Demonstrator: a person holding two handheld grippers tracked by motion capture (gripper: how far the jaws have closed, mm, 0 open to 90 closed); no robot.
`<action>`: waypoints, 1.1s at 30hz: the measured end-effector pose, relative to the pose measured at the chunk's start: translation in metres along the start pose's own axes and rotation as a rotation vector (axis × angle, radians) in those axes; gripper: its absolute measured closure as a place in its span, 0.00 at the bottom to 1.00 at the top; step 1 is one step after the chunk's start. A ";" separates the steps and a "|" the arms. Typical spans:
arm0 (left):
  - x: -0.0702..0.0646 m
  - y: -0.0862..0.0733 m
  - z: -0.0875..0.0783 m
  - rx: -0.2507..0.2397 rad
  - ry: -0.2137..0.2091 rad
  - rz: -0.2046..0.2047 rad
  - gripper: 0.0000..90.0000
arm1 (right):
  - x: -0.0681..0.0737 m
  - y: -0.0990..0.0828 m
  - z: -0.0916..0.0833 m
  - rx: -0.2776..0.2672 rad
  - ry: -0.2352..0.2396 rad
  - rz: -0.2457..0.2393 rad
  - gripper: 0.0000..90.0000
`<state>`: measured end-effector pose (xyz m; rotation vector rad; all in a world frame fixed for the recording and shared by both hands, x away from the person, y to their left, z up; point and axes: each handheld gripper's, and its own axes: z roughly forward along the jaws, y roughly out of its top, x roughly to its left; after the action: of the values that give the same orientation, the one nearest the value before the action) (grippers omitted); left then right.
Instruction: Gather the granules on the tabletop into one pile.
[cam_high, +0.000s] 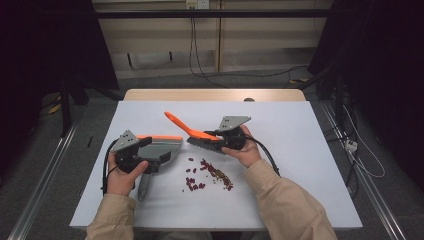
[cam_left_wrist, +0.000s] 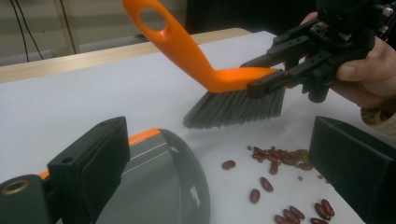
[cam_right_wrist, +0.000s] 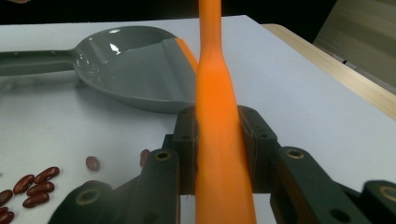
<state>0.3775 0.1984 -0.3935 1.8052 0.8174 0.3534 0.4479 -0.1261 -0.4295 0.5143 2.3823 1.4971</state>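
Observation:
An orange brush with grey bristles hangs tilted just above the white table, its bristles beside a scatter of red beans. My right gripper is shut on the brush's orange back, one jaw on each side. A grey dustpan with an orange lip lies flat to the left, its handle pointing toward the person. My left gripper stands over the pan's near side with its jaws wide open. In the left gripper view the pan lies by one jaw and the beans by the other.
The white tabletop has free room on its right half and along the front edge. A wooden strip borders its far side. Metal rails and cables run along the floor on both sides.

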 end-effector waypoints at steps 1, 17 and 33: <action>0.000 0.000 0.000 0.001 0.001 0.000 0.06 | 0.001 -0.001 0.002 0.002 0.006 -0.002 0.79; 0.002 0.001 -0.006 -0.008 0.010 0.002 0.06 | 0.018 -0.005 0.008 0.055 0.105 -0.086 0.78; 0.004 0.006 -0.014 -0.041 0.006 0.002 0.05 | 0.037 -0.007 -0.003 0.067 0.167 -0.135 0.78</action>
<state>0.3741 0.2102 -0.3835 1.7674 0.8067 0.3750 0.4125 -0.1157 -0.4363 0.2450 2.5442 1.4575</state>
